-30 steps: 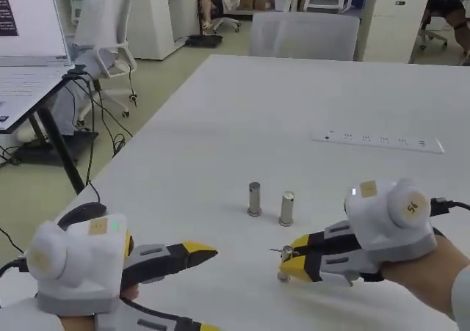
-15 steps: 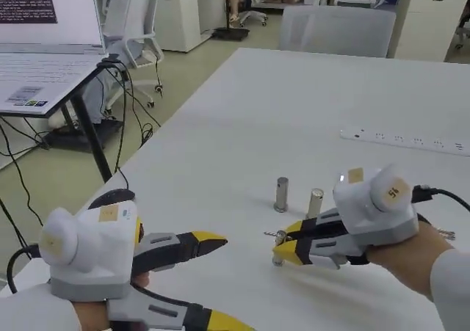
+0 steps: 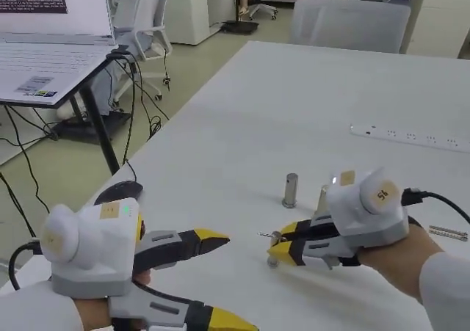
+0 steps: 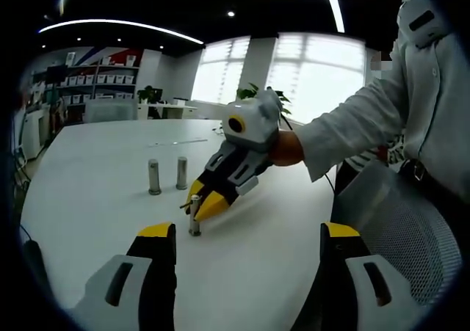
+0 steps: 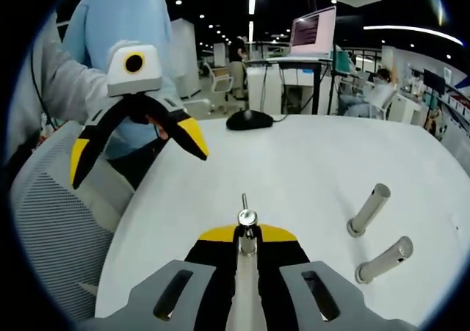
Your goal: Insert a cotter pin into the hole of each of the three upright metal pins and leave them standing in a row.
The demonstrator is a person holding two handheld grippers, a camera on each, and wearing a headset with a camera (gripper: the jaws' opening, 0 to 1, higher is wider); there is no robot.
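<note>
R gripper (image 3: 275,244) still tight on cotter pin (image 5: 244,200); L gripper (image 4: 248,234) still wide, empty.

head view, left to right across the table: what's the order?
left gripper → metal pin at the right gripper fingers → free-standing upright pin → loose metal rod lying flat at far right.

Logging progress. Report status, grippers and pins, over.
Left gripper open, empty. Right gripper shut on cotter pin at top of nearest metal pin. Other two metal pins upright beyond, not in the way.
</note>
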